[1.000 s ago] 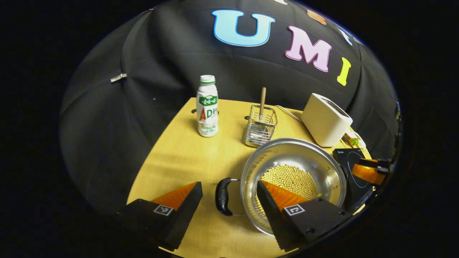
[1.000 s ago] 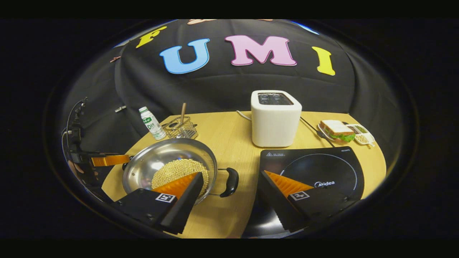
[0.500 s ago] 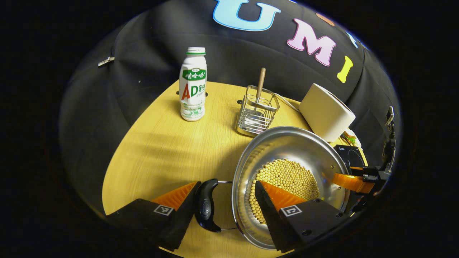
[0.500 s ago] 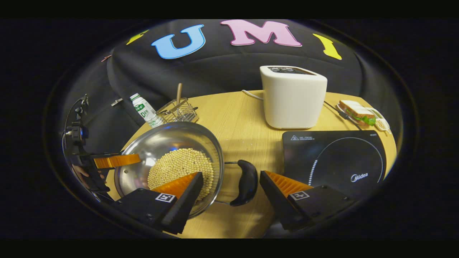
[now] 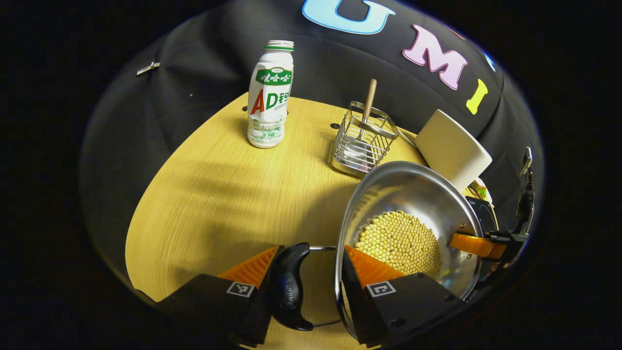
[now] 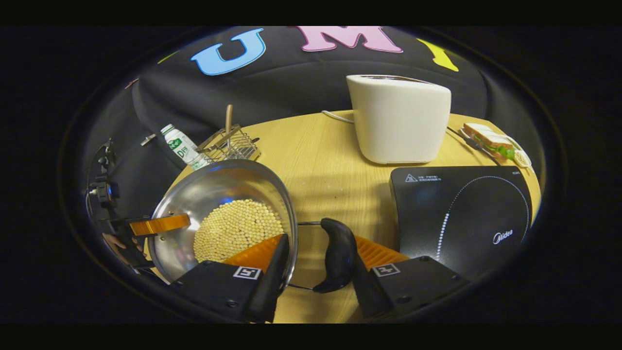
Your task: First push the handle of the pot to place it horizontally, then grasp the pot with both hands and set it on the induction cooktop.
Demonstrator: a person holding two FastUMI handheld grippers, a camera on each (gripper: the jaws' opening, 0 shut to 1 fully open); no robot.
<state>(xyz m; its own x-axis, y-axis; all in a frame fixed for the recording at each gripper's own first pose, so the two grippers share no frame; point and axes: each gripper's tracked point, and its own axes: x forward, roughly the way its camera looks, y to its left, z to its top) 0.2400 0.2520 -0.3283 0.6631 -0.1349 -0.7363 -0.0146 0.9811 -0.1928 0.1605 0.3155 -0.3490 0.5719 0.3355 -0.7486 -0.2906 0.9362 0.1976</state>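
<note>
desk (image 5: 218, 194) carries pot (image 6: 218, 194) beside induction cooktop (image 6: 466, 209) | we keep pot level so beans stay in | left tool (image 5: 311, 277) part-open around left handle (image 5: 290, 287), not gripping | right tool (image 6: 320, 262) likewise around right handle (image 6: 339, 255) | we close both together, then lift

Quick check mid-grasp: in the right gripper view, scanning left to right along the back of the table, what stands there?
Drink bottle → wire basket holding a wooden-handled utensil → white toaster → sandwich.
</note>
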